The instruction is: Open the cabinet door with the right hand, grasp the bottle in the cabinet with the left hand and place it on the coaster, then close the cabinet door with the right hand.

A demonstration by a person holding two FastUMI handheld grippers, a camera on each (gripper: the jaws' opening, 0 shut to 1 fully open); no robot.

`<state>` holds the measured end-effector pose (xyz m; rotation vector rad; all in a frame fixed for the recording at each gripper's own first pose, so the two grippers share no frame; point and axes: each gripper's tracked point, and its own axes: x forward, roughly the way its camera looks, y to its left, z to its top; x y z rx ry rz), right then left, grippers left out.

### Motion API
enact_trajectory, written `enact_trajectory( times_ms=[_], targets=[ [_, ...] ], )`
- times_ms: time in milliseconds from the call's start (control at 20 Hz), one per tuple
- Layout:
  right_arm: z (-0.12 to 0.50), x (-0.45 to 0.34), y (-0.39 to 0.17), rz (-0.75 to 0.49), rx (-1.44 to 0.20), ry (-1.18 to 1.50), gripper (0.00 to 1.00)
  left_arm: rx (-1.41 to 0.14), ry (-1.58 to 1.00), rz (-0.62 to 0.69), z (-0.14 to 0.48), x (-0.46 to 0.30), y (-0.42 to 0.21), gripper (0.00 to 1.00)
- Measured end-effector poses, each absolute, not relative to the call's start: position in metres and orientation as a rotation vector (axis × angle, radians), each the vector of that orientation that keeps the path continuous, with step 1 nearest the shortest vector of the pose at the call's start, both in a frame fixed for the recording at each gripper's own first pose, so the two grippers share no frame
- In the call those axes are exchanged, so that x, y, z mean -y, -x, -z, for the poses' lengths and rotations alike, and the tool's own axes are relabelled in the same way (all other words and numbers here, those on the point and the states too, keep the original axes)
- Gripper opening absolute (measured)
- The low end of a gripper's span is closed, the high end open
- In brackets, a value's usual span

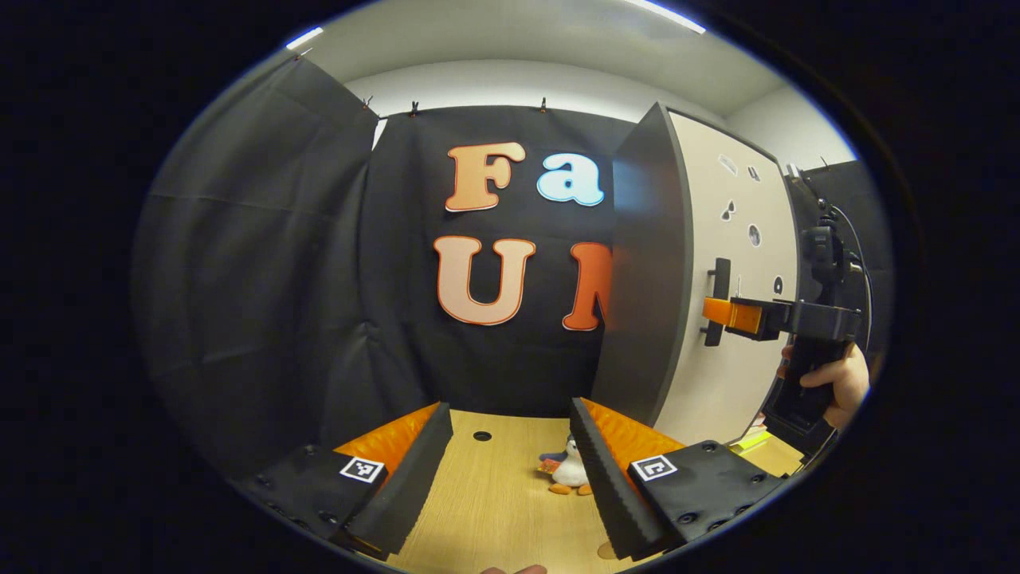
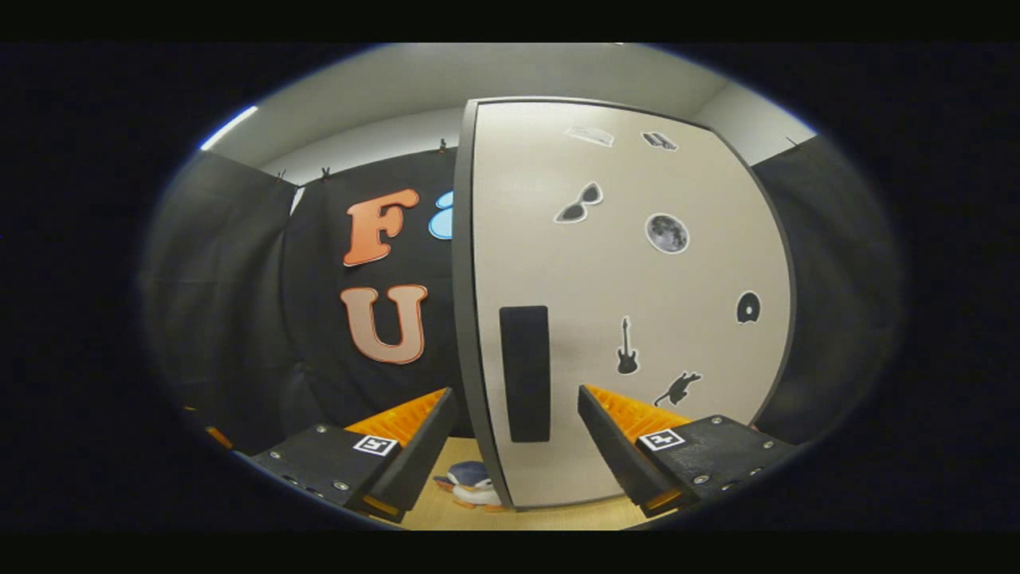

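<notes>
The cabinet (image 2: pixel 629 263) stands shut on the wooden table (image 1: pixel 494 486), so I judge the bottle is behind its door; I cannot see it, nor the coaster. I hold my right gripper (image 2: pixel 514 434) wide open and empty, one finger at each side of the dark handle (image 2: pixel 524 373), ready to take it. My left gripper (image 1: pixel 510 462) waits apart, open and empty too, above a small penguin toy (image 1: pixel 567 472). Black cloth closes the booth.

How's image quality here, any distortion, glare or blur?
Left gripper view: strong fisheye bend on the cabinet, ceiling lights blown out, otherwise sharp. Right gripper view: the door bows outward, handle slightly soft, lighting even, no glare on it.
</notes>
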<state>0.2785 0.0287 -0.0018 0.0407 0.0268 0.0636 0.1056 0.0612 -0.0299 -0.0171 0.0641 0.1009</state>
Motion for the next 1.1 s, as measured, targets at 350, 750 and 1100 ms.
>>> enact_trajectory(
  times_ms=[350, 750, 1100],
  targets=[
    [0.006, -0.027, -0.306, -0.048, -0.03, -0.03, 0.78, -0.104, 0.019, -0.142, 0.047, -0.065, -0.124, 0.99],
    [0.012, -0.019, -0.3, 0.0, -0.092, -0.071, 0.34, -0.113, 0.021, -0.152, 0.049, -0.075, -0.109, 0.97],
    [0.007, -0.015, -0.268, 0.03, -0.108, -0.086, 0.28, -0.09, 0.005, -0.125, 0.04, -0.077, -0.081, 0.94]
  ],
)
